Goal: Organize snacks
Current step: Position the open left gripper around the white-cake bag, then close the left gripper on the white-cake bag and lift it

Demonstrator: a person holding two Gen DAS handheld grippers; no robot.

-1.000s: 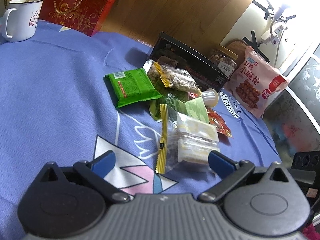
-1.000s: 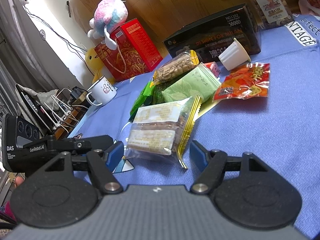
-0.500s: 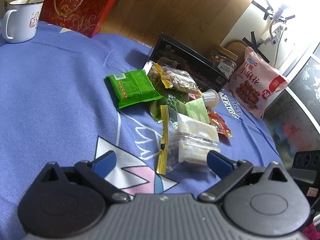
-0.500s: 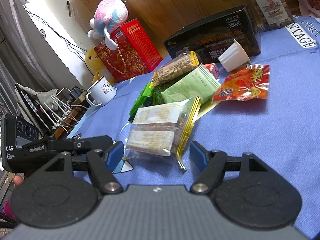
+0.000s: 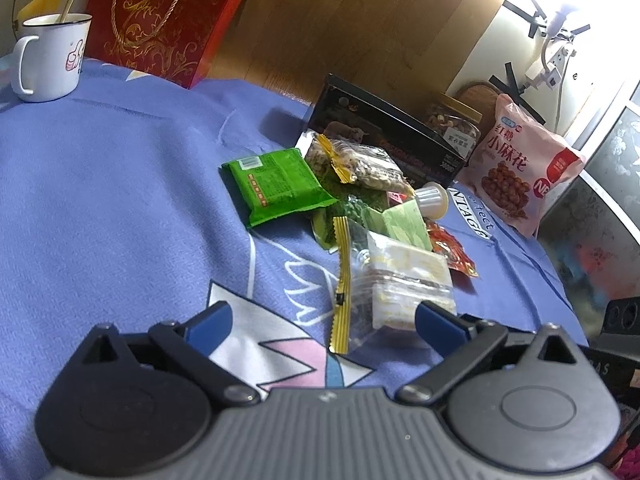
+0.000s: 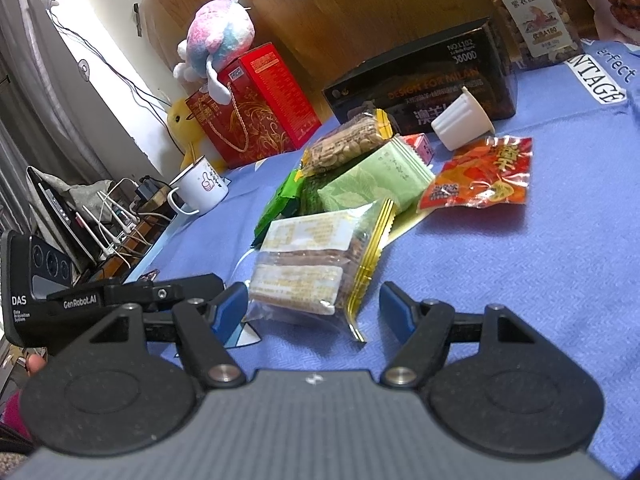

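Left tongs point(image 5: 322, 322) gape wide, blue tips apart, gripping nothing, low over the blue cloth point(image 5: 112, 208) on the counter. Clear wafer pack point(image 5: 394, 280) w/ gold crimped edge lies just beyond them, closer to the right tip; whether it touches that tip can't be told. Right tongs point(image 6: 314, 306) also spread, empty, w/ the same wafer pack point(image 6: 316, 264) lying between & just past the tips, flat on the cloth.

Farther out, the snack heap: pale green packet point(image 6: 374, 180) touching the wafer pack's far end, bright green packet point(image 5: 276, 186) to its left in the left wrist view, peanut bar pack point(image 5: 360, 162) on top at the far side, red-orange sachet point(image 6: 480, 178) to the right, white ribbed cup point(image 6: 460, 120) on its side near it. Behind the heap, a black box point(image 6: 420, 80) stands on the cloth; nut jar point(image 6: 532, 16) & pink bag point(image 5: 520, 164) at far right. Far left: red gift box point(image 5: 164, 20) w/ plush toy point(image 6: 218, 36) on top, white mug point(image 5: 50, 58) beside it.
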